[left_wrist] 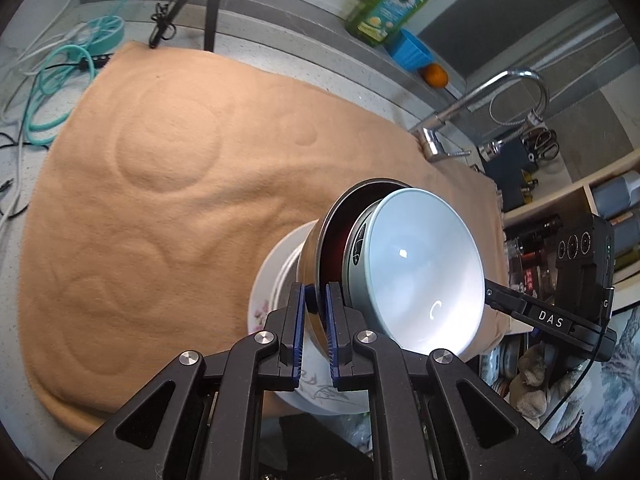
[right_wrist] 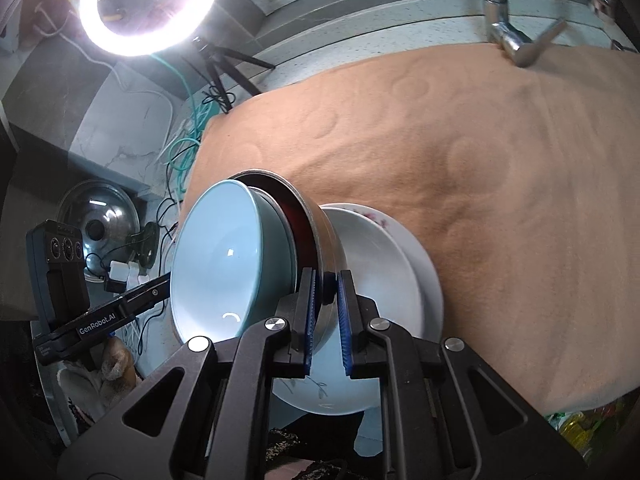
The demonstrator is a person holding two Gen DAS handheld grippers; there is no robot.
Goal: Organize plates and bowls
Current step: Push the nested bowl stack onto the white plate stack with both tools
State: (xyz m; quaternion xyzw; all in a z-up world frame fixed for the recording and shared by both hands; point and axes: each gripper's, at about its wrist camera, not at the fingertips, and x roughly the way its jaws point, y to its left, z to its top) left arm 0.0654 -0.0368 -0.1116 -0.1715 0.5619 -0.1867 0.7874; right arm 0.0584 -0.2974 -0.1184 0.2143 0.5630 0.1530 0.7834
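A metal bowl (left_wrist: 320, 236) with a dark red inside holds a light blue bowl (left_wrist: 424, 272) nested in it. Both are tipped on edge over a white bowl (right_wrist: 360, 256) and a white floral plate (left_wrist: 264, 300) on the tan cloth. My left gripper (left_wrist: 316, 304) is shut on the metal bowl's rim. My right gripper (right_wrist: 326, 292) is shut on the same rim (right_wrist: 320, 232) from the opposite side. The blue bowl (right_wrist: 216, 264) faces the right gripper's left. The white plate (right_wrist: 424, 264) lies under the white bowl.
The tan cloth (left_wrist: 160, 184) covers the counter and shows round dents. A faucet (left_wrist: 480, 112), green soap bottle (left_wrist: 392, 4), blue tub (left_wrist: 412, 50) and orange (left_wrist: 435, 75) stand at the back. Cables (left_wrist: 48, 92) lie left. A ring light (right_wrist: 148, 4) and pot lid (right_wrist: 96, 220) are nearby.
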